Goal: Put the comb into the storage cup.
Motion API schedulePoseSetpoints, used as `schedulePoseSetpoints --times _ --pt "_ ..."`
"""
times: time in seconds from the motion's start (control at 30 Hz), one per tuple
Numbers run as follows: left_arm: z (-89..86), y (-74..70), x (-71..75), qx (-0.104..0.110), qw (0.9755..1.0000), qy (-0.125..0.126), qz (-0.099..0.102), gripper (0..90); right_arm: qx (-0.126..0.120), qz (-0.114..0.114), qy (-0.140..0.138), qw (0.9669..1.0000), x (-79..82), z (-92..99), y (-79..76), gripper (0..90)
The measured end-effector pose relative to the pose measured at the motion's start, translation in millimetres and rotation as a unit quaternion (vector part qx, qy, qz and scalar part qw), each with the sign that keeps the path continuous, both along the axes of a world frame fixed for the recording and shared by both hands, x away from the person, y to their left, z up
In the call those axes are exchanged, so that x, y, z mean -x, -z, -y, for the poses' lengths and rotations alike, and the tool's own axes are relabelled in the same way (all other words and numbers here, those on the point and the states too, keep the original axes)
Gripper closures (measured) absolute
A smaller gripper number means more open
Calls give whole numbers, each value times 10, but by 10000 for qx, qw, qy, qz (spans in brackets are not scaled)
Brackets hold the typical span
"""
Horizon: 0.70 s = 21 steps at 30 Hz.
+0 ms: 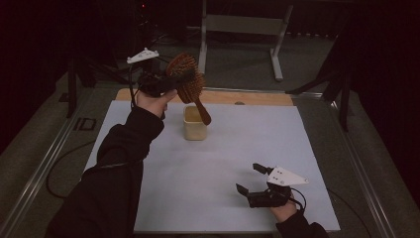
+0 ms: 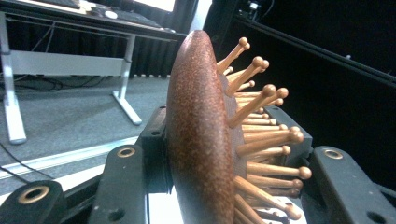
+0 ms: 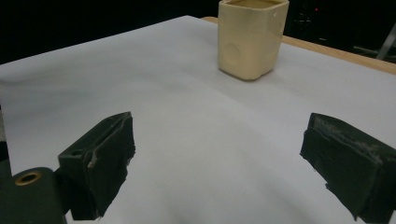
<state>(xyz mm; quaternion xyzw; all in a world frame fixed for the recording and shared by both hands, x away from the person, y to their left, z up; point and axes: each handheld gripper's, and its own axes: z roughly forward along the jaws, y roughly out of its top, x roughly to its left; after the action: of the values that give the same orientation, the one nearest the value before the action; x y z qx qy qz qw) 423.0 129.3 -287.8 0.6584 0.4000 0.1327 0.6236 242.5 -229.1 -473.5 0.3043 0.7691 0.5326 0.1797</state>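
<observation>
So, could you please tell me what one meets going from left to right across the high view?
Left gripper, shut on the head of the brown wooden hairbrush → cream square plastic cup on the white sheet → right gripper, jaws open, resting low on the sheet.
</observation>
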Motion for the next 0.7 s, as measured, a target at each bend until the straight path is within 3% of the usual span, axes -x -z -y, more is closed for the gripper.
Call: schedulePoseSetpoints --times 0.23,0.7 --pt "-60 29 -101 -29 9996 -274 41 520 -13 53 -19 10000 11 -5 -17 93" --pt "-89 262 -299 -89 9979 -624 -135 519 -17 65 -34 10000 18 3 -27 93"
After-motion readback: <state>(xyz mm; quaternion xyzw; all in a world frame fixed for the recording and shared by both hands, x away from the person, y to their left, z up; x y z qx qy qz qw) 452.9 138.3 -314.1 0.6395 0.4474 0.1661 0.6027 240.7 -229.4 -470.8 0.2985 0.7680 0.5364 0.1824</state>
